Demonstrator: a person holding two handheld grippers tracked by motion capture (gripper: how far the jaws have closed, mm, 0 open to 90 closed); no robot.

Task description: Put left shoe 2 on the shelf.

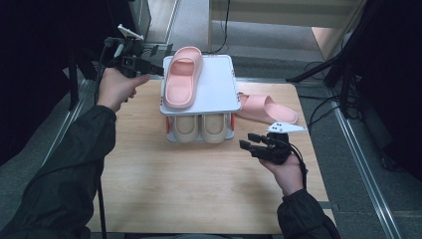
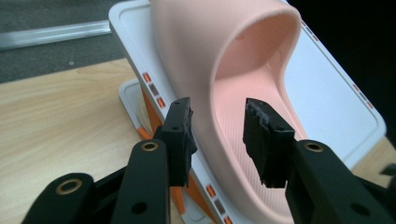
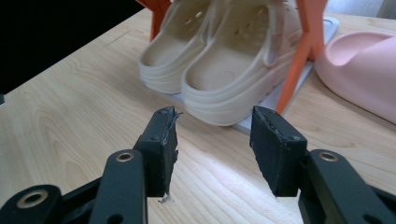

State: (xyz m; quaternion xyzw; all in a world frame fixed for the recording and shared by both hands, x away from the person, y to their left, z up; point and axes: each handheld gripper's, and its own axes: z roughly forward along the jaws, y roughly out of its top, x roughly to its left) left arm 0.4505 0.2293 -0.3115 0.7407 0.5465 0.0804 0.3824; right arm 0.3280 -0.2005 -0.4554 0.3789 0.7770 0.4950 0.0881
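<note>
A pink slipper (image 1: 181,79) lies on the white top shelf (image 1: 216,84) of a small two-level rack. My left gripper (image 1: 157,70) is at the slipper's left edge. In the left gripper view the jaws (image 2: 222,135) stand open on either side of the slipper's (image 2: 233,60) side wall, with a gap at each pad. A second pink slipper (image 1: 266,108) lies on the table to the right of the rack. A pair of beige clogs (image 1: 199,127) sits on the lower level. My right gripper (image 1: 247,141) hovers open and empty near the rack's front right, facing the clogs (image 3: 219,70).
The wooden table (image 1: 199,184) is bare in front of the rack. Orange posts (image 3: 299,56) carry the rack's top shelf. The second slipper (image 3: 359,74) is just right of the right gripper's line. Dark stands and cables sit beyond the table's right edge.
</note>
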